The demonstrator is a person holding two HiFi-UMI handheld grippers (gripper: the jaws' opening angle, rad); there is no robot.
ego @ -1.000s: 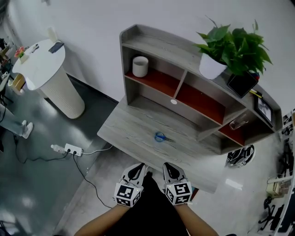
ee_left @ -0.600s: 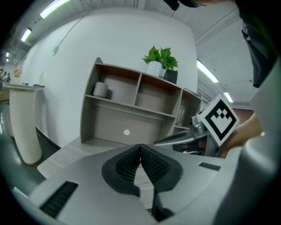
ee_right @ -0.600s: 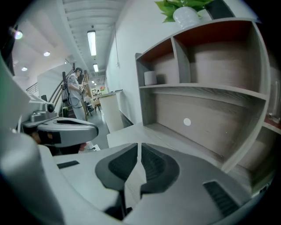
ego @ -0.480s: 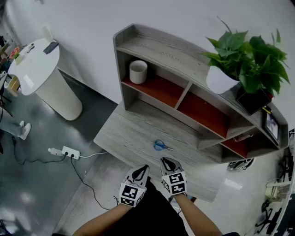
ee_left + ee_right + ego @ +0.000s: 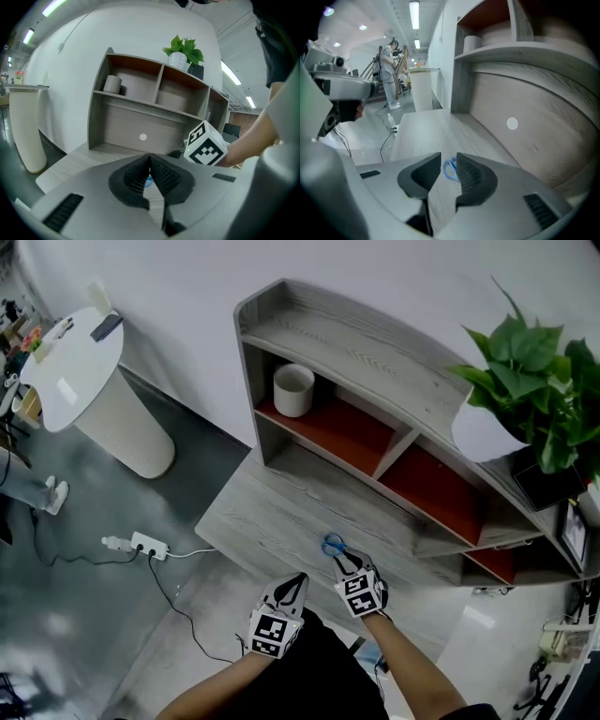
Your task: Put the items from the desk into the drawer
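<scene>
The biggest thing I see is the grey wooden desk (image 5: 253, 517). It has a set of shelves (image 5: 375, 343) on top, with red boards inside. Off to the left, on the dark floor, stands a round white table (image 5: 80, 381). A green plant (image 5: 544, 381) in a white pot sits on the top shelf at the right.

Next come my two grippers, both at the near edge of the desk. My right gripper (image 5: 343, 559) reaches over the desk top and tips down at it. Its jaws have just been opening and now stand apart. They are not pressing on anything. My left gripper (image 5: 298, 579) is beside it, a bit nearer to me. Its jaws are squeezed together at the tips, and nothing is in them.

A white cup (image 5: 293, 390) stands upright in the left shelf box. A white power strip (image 5: 148, 545) lies on the floor with its cord.

The smallest thing is the pair of scissors (image 5: 450, 168) with blue handles. They lie flat on the desk, right at the tips of my right gripper. In the right gripper view, a blue handle loop shows in the gap between the open jaws.
</scene>
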